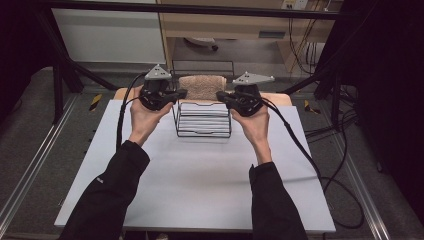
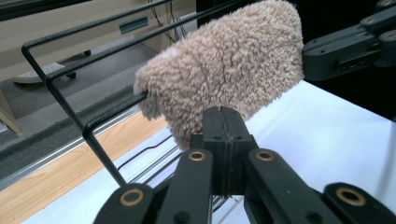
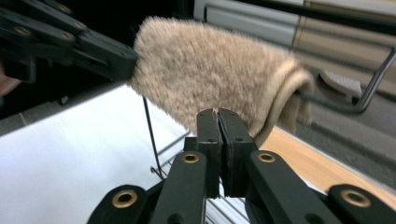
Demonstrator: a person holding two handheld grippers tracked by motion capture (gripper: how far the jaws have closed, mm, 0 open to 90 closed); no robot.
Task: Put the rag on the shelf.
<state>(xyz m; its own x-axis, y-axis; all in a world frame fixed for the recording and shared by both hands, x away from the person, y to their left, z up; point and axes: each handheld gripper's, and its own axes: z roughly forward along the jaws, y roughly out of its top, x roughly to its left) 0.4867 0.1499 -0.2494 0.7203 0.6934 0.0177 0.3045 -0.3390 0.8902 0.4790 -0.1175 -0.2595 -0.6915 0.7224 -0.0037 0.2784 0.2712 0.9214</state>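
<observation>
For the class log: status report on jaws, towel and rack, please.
Left gripper and right gripper: jaws shut on towel, one each end. Towel over black wire rack. Nothing in the way.

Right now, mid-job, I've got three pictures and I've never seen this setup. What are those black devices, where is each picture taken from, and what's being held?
There is no robot arm: a person holds a black two-jaw tool in each hand. The high view looks down on the white table; the other two views ride on the tools and look along their jaws. The left hand-held gripper and the right hand-held gripper each have their jaws closed on one end of a beige fluffy rolled towel, carried between them above a black wire rack at the table's far side. The rack looks empty. Whether the towel touches the rack's far rim, I cannot tell.
</observation>
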